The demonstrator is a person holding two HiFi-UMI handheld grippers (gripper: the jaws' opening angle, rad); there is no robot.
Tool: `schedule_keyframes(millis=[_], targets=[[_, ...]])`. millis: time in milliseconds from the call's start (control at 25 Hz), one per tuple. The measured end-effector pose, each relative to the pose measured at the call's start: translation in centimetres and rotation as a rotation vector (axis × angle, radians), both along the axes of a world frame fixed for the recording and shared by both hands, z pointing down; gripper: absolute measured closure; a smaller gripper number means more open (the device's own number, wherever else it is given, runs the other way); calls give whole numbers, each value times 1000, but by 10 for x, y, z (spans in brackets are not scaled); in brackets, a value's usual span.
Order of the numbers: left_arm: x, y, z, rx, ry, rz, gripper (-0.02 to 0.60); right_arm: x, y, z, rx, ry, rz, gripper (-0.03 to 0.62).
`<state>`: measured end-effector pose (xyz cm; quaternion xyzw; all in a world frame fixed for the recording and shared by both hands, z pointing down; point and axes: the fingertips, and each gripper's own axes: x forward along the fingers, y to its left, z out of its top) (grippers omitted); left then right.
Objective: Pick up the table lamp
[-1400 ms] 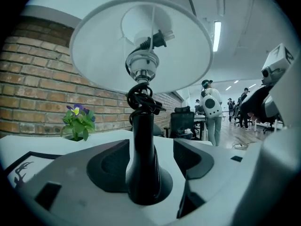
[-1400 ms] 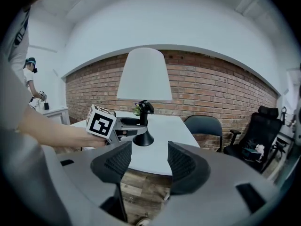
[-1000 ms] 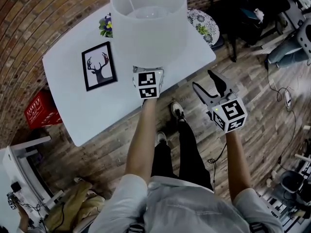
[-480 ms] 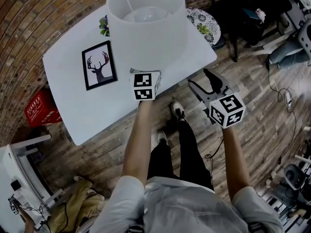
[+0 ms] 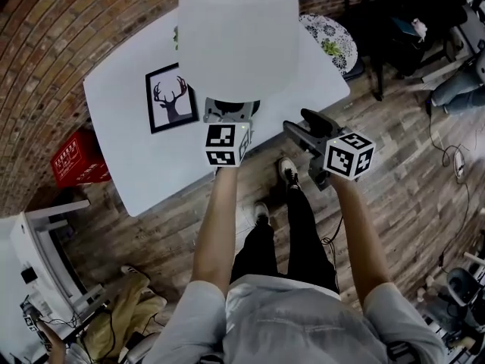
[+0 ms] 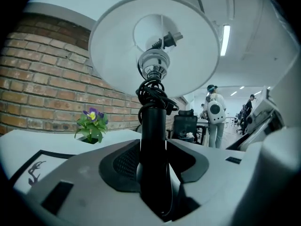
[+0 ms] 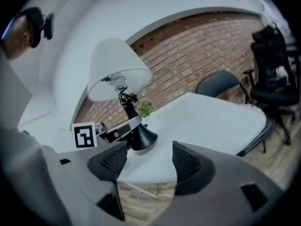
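A white bench (image 5: 155,169) stands on a wooden floor (image 5: 394,196) beside a brick wall (image 6: 42,88). The table lamp (image 5: 239,36) is at the bench's near edge, directly in front of the person.

The head view shows only the lamp's broad white shade (image 7: 115,67), which covers everything beneath it. The left gripper view looks up from below. There a black stem (image 6: 153,140) rises between the left tongs (image 5: 229,112), whose pads pinch it from both sides. A black cord (image 6: 151,91) is wound round the top of the stem under a chrome socket, and its plug (image 6: 168,40) hangs inside the shade.

Only the right gripper view shows the lamp whole, with its black cone base (image 7: 142,138) low at the bench. Whether the base touches the bench cannot be told.

The right tongs (image 7: 150,160) are spread with nothing between them, held to the lamp's right, off the bench edge.

A framed deer picture (image 5: 170,97) lies flat on the bench, left of the lamp. A red crate (image 5: 79,158) sits on the floor. A small potted flower (image 6: 91,125) stands by the wall.
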<state>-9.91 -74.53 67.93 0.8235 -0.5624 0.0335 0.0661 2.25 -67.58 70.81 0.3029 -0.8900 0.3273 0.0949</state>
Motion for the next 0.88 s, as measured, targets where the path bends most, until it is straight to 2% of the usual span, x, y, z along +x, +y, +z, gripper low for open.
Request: schedule_keyframes(millis=[120,200,360,520,560,640,680,880], targets=[[8,5,-11,28,59,48,407,-22,-12,11,-207,-222,-11,290],[13,6,-19,40,62,67,407,-33,-18,11,-282,-320,-38,290],[20,6,-43,53,56,101,407,-45,-32,3,-309,-428,-64,290],[27,16,-69,36,68,137,407,-56,-41,-14,-293,-521,-77,292],[27,18,-75,27,66,140,407,-59,-39,-24,-278,-553,-106,308],[25,22,-87,4,60,143,407,-68,-29,-51,-254,-659,-181,421],[24,24,-94,-8,57,143,407,-71,-24,-63,-254,-708,-197,503],[10,43,-144,-61,45,144,407,-84,1,-111,-296,-808,-142,511]])
